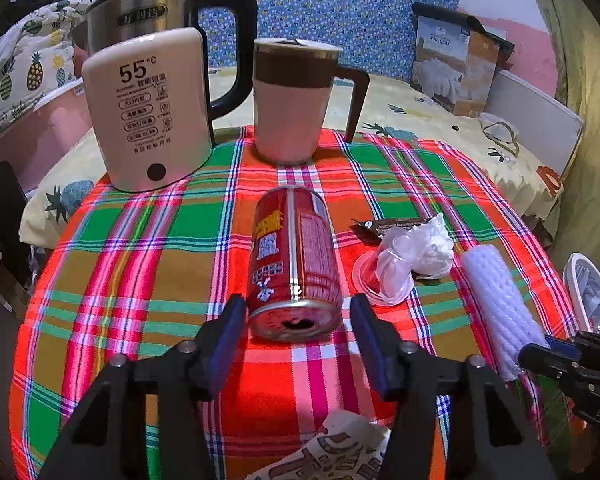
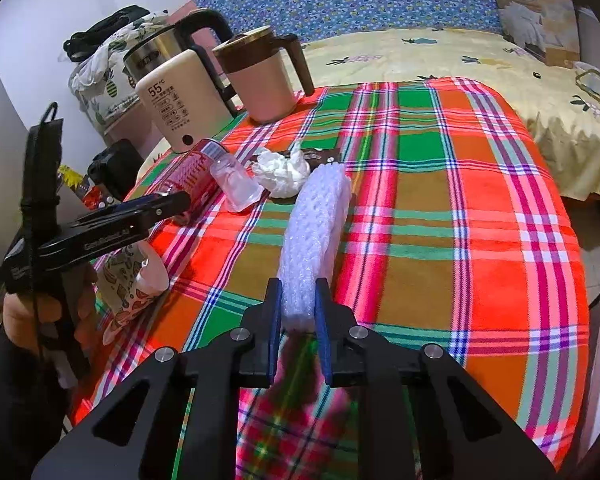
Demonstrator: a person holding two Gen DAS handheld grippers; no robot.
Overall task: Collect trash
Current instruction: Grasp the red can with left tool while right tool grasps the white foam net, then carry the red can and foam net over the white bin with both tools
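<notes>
White foam netting sleeve (image 2: pixel 316 232), right of the lying red metal can (image 1: pixel 294 264), is pinched at its near end by your right gripper (image 2: pixel 298 312); your left gripper (image 1: pixel 298 332) stands open around the can's rim, ready to close.

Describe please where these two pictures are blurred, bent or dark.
Left wrist view: sharp; fisheye curves the plaid tablecloth; corners black; glare on the red can. Right wrist view: blurred cloth just behind the right gripper, which pinches the white foam net; dark corners.
</notes>
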